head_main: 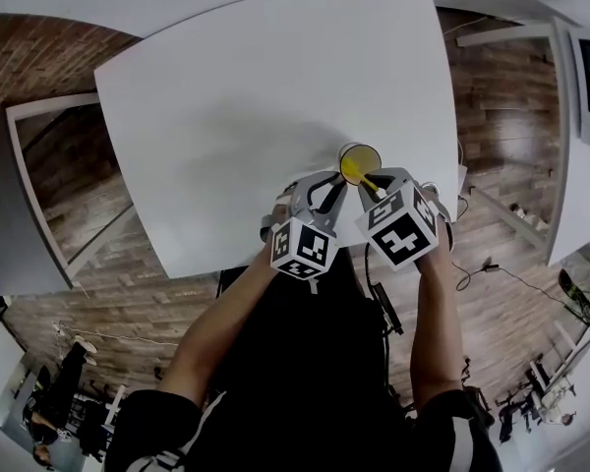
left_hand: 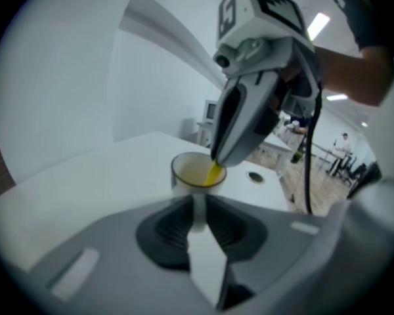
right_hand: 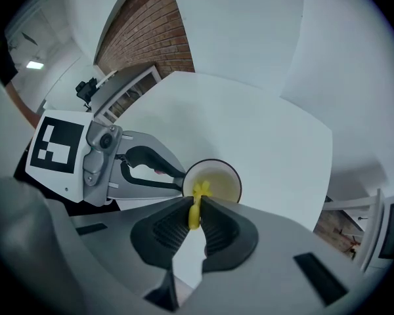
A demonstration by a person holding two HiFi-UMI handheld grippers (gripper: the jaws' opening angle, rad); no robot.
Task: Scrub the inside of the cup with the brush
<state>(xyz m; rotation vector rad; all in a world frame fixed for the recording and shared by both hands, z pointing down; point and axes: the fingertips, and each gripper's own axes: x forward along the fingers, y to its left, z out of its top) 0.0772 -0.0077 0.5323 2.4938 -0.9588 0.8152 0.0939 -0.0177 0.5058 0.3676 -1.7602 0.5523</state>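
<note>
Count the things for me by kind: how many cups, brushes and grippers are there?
cup: 1
brush: 1
grippers: 2, the left gripper and the right gripper
Total: 4

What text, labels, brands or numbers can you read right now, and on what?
No words, brands or numbers can be read in any view.
On the left gripper, the left marker cube: black-and-white square patterns only, no text.
On the right gripper, the right marker cube: the same.
On the cup and brush: no print visible.
</note>
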